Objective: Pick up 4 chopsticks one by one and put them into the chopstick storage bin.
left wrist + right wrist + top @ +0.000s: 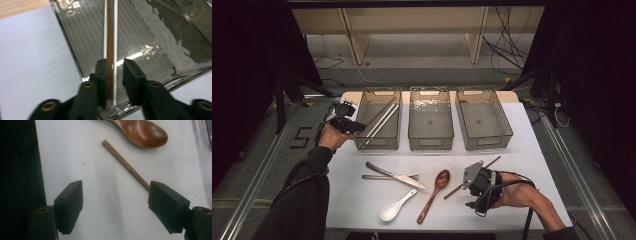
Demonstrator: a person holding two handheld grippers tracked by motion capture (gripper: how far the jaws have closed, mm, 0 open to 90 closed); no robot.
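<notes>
When looking down from the high view, find the left gripper (346,122) at the near left corner of the left bin (377,145), reaching in over its rim toward the chopsticks (379,122) lying lengthwise inside. Find the right gripper (471,189) well to the right of that bin and nearer the person, hovering low over the worktop (532,150) on a loose chopstick (492,162). Note its slant: one end toward the person and the bin's side, the other away and further right. Clearly closer to the right hand than to the left.

Turning to the left gripper view, see the left gripper (115,62) parted a little. Between its jaws, a wooden chopstick (109,37) and a metal chopstick (115,30), both running straight ahead along the bin's floor (82,37). No squeeze on them, so most likely let go and resting in the bin.

Turning to the right gripper view, see the right gripper (115,187) spread wide and holding nothing. Loose chopstick (122,161) running obliquely from ahead down to the right jaw, its lower end hidden behind that jaw, with a wooden spoon (147,132) just past its free end. Probably calls for shifting toward that jaw's side and turning the wrist, so as to close squarely across the stick before carrying it over to the left bin.
</notes>
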